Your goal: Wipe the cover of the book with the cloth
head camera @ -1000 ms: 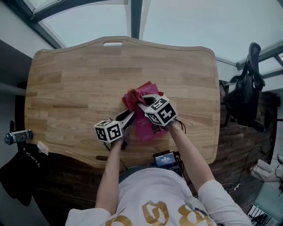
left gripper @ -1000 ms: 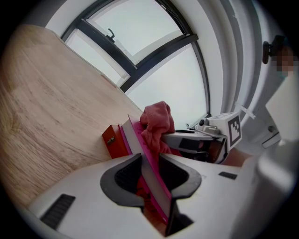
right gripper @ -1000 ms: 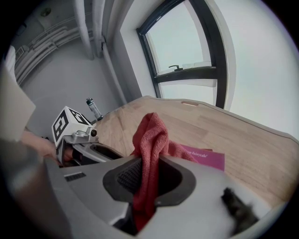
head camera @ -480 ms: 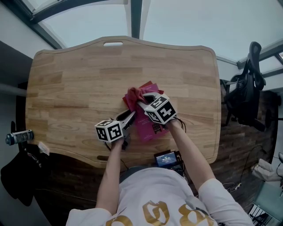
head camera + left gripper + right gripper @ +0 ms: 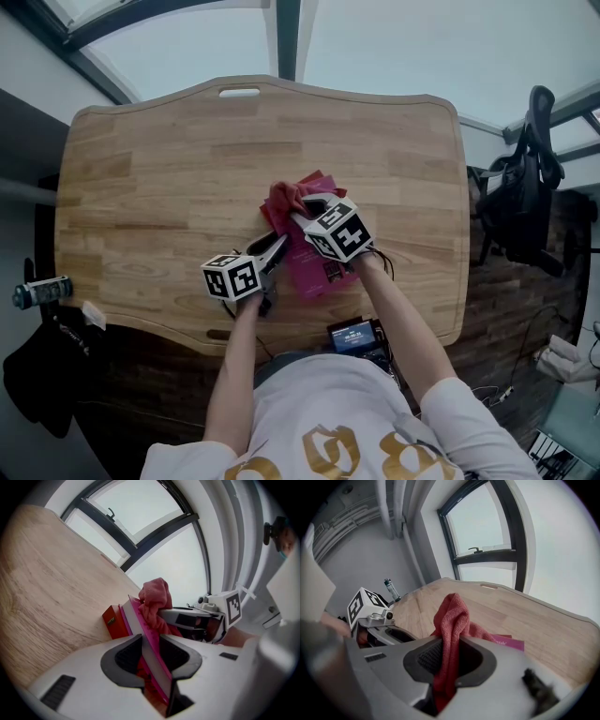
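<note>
In the head view, the pink book point(image 5: 314, 272) lay near the desk's point(image 5: 159, 178) centre, with the red cloth point(image 5: 284, 199) bunched at its 12 o'clock end. In the left gripper view, the left gripper point(image 5: 151, 648) had its fingers clamped on the book's edge. In the right gripper view, the right gripper point(image 5: 447, 660) had its fingers clenched on the cloth above the cover.

Two grippers are counted, the left gripper point(image 5: 277, 247) and the right gripper point(image 5: 302, 214), along with one red cloth point(image 5: 284, 199), one pink book point(image 5: 314, 270), one red-orange flat item point(image 5: 114, 620), one wooden table point(image 5: 159, 159), one bottle point(image 5: 37, 291) and one office chair point(image 5: 521, 211).
</note>
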The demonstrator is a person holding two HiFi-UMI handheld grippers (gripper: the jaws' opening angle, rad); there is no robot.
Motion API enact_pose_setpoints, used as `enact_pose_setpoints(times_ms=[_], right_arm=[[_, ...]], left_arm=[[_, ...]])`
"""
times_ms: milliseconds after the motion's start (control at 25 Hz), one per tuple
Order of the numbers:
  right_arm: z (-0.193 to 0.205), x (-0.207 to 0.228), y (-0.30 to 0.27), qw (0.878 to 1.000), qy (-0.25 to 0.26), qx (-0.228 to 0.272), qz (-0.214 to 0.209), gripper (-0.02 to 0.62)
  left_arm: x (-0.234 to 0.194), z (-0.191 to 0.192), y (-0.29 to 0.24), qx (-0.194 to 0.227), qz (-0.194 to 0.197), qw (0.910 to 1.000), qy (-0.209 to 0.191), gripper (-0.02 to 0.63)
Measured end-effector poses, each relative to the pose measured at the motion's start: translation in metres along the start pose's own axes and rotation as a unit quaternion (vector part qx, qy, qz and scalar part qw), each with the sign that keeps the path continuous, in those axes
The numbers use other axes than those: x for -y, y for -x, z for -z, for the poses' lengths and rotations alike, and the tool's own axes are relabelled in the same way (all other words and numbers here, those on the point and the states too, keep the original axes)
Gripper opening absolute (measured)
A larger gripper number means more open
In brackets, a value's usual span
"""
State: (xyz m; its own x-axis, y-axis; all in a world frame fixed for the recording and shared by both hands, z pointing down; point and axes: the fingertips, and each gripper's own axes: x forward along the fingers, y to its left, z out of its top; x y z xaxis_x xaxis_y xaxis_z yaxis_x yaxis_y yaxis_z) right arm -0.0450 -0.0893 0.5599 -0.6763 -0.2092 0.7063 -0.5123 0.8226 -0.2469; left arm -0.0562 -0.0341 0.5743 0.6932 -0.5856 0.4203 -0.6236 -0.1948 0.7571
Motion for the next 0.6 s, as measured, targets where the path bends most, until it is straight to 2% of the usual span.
enact_pose_setpoints(times_ms=[600], right_arm=[[-0.0001,-0.0016,0.0018,1.000,0.019,0.014,0.020,0.072]], left_arm=[[-0.0003,0.0000,-0.0005,-0.001,0.001,1.0000,-0.002,0.123]])
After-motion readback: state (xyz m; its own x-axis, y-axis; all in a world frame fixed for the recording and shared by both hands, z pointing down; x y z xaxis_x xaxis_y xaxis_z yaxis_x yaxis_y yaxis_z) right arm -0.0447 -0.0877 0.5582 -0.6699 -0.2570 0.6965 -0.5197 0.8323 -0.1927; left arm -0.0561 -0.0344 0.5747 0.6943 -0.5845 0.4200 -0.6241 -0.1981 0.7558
